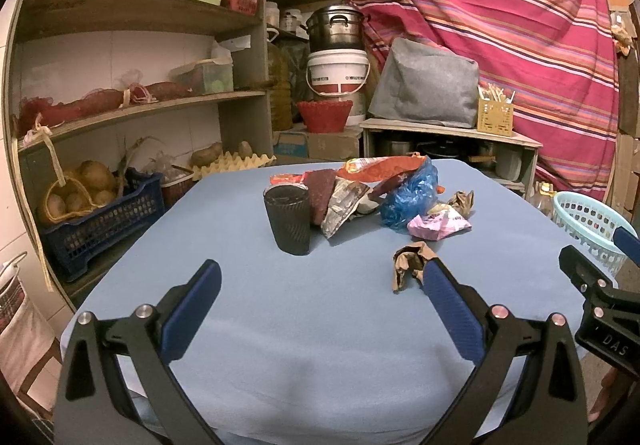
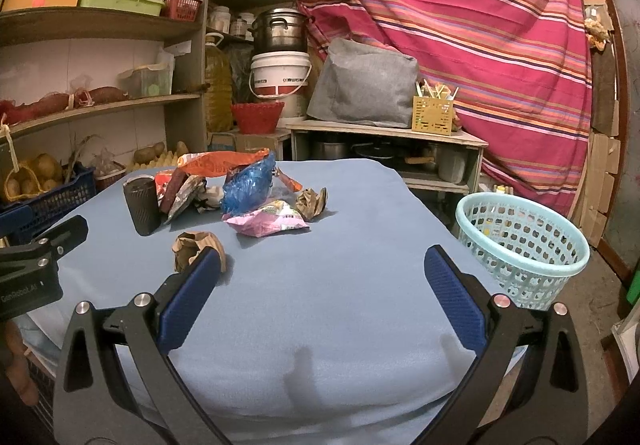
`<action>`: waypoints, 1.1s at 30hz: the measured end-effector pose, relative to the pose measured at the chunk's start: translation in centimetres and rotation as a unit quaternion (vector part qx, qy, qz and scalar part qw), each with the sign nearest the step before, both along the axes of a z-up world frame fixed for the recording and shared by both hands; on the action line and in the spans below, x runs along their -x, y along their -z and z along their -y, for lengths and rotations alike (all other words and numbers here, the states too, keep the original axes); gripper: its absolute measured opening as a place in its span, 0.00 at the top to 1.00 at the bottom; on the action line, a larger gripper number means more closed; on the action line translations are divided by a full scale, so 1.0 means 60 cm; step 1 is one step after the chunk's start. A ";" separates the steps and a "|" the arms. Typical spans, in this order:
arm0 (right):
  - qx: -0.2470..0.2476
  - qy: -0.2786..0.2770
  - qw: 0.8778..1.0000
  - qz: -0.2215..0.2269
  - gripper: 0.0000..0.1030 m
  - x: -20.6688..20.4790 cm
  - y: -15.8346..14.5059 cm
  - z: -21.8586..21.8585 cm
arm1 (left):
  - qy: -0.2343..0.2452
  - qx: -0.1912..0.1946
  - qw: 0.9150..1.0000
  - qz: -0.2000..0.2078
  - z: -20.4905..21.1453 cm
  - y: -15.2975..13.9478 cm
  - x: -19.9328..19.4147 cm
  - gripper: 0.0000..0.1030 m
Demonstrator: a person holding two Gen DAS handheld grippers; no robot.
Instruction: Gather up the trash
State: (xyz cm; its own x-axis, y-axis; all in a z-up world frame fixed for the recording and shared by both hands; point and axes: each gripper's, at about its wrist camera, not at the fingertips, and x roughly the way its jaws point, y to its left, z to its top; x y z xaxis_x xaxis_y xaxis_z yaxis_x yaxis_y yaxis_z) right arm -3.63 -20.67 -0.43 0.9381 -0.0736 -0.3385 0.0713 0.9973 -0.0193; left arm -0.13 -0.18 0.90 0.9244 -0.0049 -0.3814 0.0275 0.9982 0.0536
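Trash lies on the blue-covered table [image 1: 280,325]: a black ribbed cup [image 1: 289,220] standing upright, a pile of wrappers with a blue plastic bag [image 1: 410,195], a pink wrapper [image 1: 438,225] and a crumpled brown paper [image 1: 410,263] nearest me. My left gripper [image 1: 320,273] is open and empty, its right finger just beside the brown paper. My right gripper [image 2: 322,259] is open and empty over the table [image 2: 340,305], its left finger next to the brown paper [image 2: 196,245]. The cup [image 2: 141,205], blue bag [image 2: 250,185] and pink wrapper [image 2: 268,223] lie beyond.
A light blue perforated basket [image 2: 520,245] stands off the table's right edge; it also shows in the left wrist view [image 1: 588,221]. Shelves [image 1: 132,105] with crates and potatoes stand left. A low cabinet [image 2: 384,133] and a striped red cloth [image 2: 460,25] are behind.
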 end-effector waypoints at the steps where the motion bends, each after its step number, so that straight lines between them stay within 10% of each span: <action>1: 0.000 0.000 1.000 0.000 0.04 0.000 -0.001 0.000 | 0.000 0.000 1.000 0.001 0.001 -0.001 0.000 0.04; 33: 0.001 0.001 1.000 0.001 0.04 0.001 -0.002 0.000 | 0.001 0.001 1.000 0.006 0.008 -0.010 -0.002 0.04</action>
